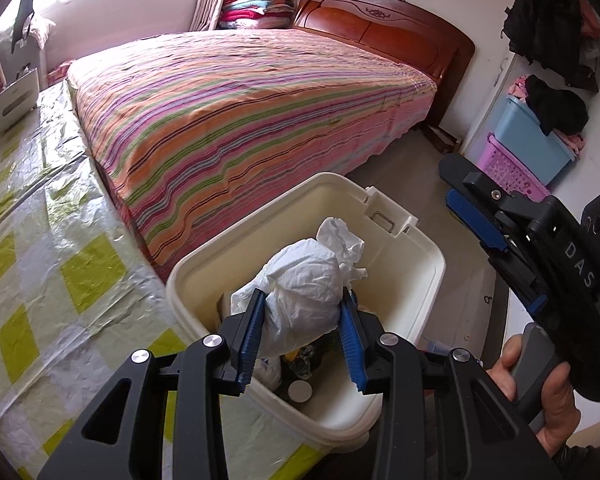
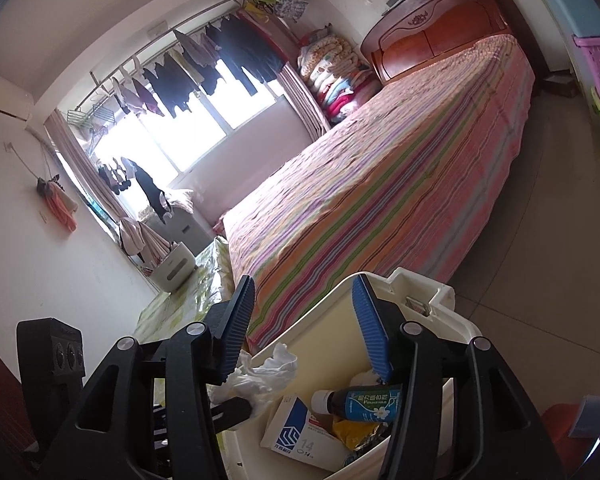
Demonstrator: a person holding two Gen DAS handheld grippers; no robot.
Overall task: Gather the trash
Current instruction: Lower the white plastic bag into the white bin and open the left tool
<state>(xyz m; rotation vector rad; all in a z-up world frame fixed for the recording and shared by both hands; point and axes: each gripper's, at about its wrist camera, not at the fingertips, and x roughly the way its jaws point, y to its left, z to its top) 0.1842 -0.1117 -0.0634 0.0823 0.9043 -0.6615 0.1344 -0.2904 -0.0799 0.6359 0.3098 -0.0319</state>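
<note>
My left gripper [image 1: 304, 312] is shut on a crumpled white tissue wad [image 1: 308, 284] and holds it over the open cream trash bin [image 1: 404, 240]. The wad also shows in the right wrist view [image 2: 260, 372], at the bin's left rim. Inside the bin lie a white and blue box [image 2: 300, 436], a dark bottle with a teal label [image 2: 360, 400] and a yellow wrapper [image 2: 352, 432]. My right gripper [image 2: 304, 320] is open and empty above the bin [image 2: 332, 344]. It also shows in the left wrist view [image 1: 480, 216], to the right of the bin.
A bed with a striped cover [image 1: 240, 108] stands behind the bin. A table with a green checked plastic cloth [image 1: 40, 260] lies to the left, with a white container [image 1: 8, 100] at its far end. Blue and purple plastic crates [image 1: 532, 148] stand at the right wall.
</note>
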